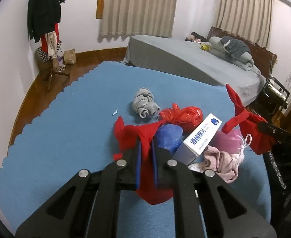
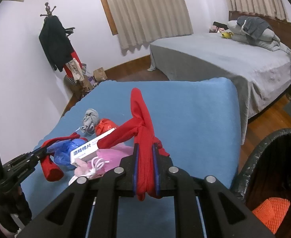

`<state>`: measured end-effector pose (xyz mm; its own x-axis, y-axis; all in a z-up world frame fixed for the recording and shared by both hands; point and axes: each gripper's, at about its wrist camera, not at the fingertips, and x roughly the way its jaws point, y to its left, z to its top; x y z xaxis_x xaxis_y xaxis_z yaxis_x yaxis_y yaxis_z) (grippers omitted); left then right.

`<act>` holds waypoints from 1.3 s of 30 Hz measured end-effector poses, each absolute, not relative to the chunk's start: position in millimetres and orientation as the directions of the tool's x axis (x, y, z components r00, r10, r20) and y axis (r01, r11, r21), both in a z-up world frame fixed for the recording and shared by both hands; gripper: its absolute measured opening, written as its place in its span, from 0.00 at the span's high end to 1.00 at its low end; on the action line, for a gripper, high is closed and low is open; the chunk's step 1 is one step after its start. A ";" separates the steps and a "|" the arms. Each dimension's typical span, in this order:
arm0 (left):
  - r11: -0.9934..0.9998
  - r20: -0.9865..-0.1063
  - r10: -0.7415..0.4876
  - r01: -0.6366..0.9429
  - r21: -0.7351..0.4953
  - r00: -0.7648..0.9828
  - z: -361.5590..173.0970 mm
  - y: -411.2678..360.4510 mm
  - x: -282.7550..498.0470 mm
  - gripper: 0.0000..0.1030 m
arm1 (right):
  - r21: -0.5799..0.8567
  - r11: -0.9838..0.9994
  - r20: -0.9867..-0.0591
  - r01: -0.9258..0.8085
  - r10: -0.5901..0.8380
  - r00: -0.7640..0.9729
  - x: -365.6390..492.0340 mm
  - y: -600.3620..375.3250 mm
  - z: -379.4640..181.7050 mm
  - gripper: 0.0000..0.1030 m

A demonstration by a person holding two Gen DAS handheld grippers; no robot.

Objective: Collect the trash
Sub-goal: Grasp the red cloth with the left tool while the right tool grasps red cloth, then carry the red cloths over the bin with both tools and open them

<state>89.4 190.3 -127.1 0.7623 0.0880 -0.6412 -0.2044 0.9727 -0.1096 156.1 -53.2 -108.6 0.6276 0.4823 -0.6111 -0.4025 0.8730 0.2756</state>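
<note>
- The left claw (image 1: 145, 148) is clamped tight on one knotted corner of the red cloth (image 1: 129, 136), just above the blue table (image 1: 66, 138).
- On the cloth's middle lies the trash: blue bag (image 1: 170, 136), red bag (image 1: 183, 116), white box (image 1: 203, 136), pink bundle (image 1: 222, 158). The box sits tilted and could slide out if the corners rise unevenly.
- A grey rag (image 1: 145, 102) sits beside the cloth and may be left behind.
- The right claw (image 2: 145, 152) is pinched shut on the opposite corner; thin fabric could slip.
- The black bin (image 2: 264, 158) stands just right of the table.
</note>
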 end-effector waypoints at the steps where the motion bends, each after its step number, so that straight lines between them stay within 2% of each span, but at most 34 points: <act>1: 0.973 -0.640 0.087 -0.204 -0.111 0.764 -125.9 191.0 89.5 0.91 | 0.277 0.872 -0.610 -0.403 0.484 0.628 155.2 -53.3 -108.0 0.88; 16: 0.984 -0.493 0.043 -0.123 -0.131 0.869 -52.5 161.0 74.8 0.93 | 0.287 0.866 -0.518 -0.410 0.501 0.693 133.0 -76.6 -63.6 0.88; 27: 0.989 -0.432 -0.107 0.051 -0.140 0.896 -22.7 87.2 79.4 0.93 | 0.277 0.887 -0.454 -0.370 0.460 0.763 110.6 -121.6 -29.7 0.88; 39: 0.949 -0.426 -0.316 0.274 -0.158 0.848 -25.8 -11.7 94.0 0.93 | 0.259 0.944 -0.465 -0.207 0.309 0.829 86.6 -205.4 -26.9 0.88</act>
<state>94.0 -11.7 -25.8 0.8480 -0.3159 -0.4257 0.2741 0.9486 -0.1580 86.6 -205.4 -26.9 0.8293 0.3092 -0.4654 -0.2067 0.9436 0.2587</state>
